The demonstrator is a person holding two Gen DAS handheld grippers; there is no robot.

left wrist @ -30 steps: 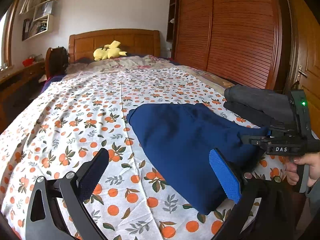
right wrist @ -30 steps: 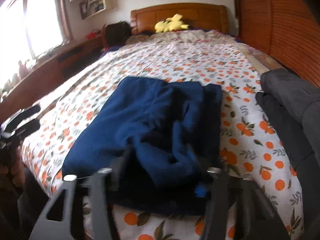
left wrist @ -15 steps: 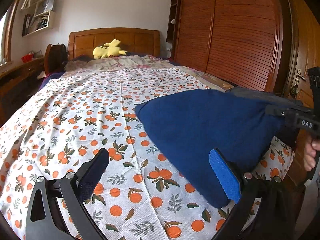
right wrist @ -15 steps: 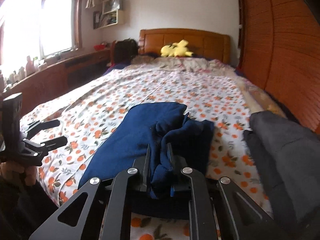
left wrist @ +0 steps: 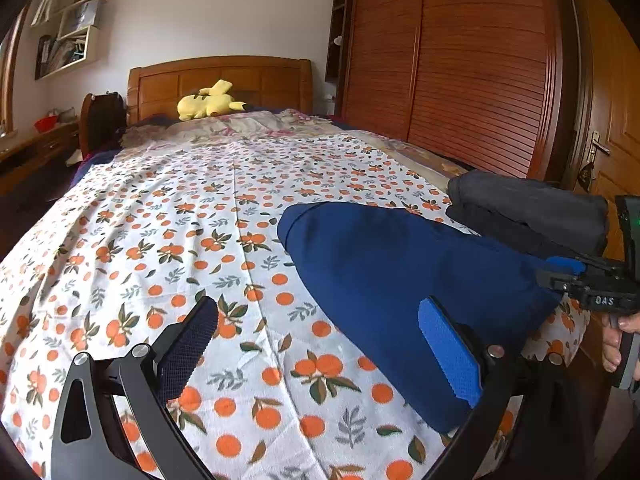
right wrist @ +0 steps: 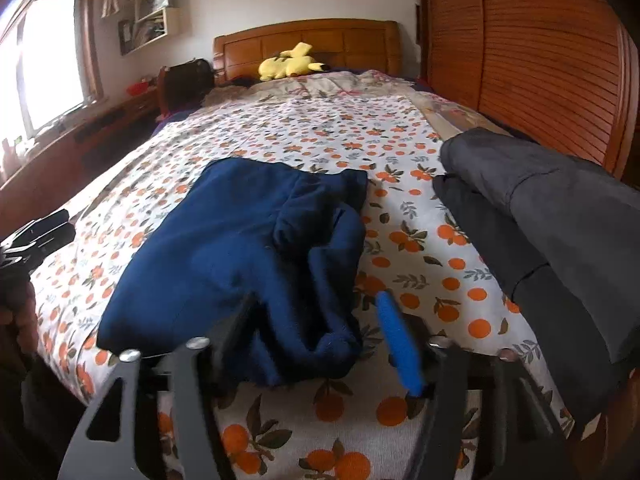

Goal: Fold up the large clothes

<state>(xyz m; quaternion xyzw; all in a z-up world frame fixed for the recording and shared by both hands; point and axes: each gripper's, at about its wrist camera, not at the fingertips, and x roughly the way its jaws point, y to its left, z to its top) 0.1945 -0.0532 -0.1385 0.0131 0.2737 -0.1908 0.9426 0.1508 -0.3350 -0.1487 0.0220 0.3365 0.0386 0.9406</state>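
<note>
A folded navy blue garment (right wrist: 248,252) lies on the orange-print bedsheet (right wrist: 328,136) near the foot of the bed; it also shows in the left wrist view (left wrist: 400,280). My right gripper (right wrist: 316,332) is open, its fingers either side of the garment's near bunched end, which lies on the sheet. My left gripper (left wrist: 320,344) is open and empty, to the left of the garment, its blue pad (left wrist: 448,356) beside the cloth. The right gripper also shows in the left wrist view (left wrist: 580,276).
A folded dark grey garment (right wrist: 552,216) lies along the bed's right edge. A yellow plush toy (right wrist: 288,66) sits at the wooden headboard. Slatted wardrobe doors (left wrist: 460,72) stand to the right, a desk under the window (right wrist: 52,64) to the left.
My right gripper was shut on the blue garment and holding it up half a second ago; now it has opened and the garment lies back on the sheet. My left gripper stays open.
</note>
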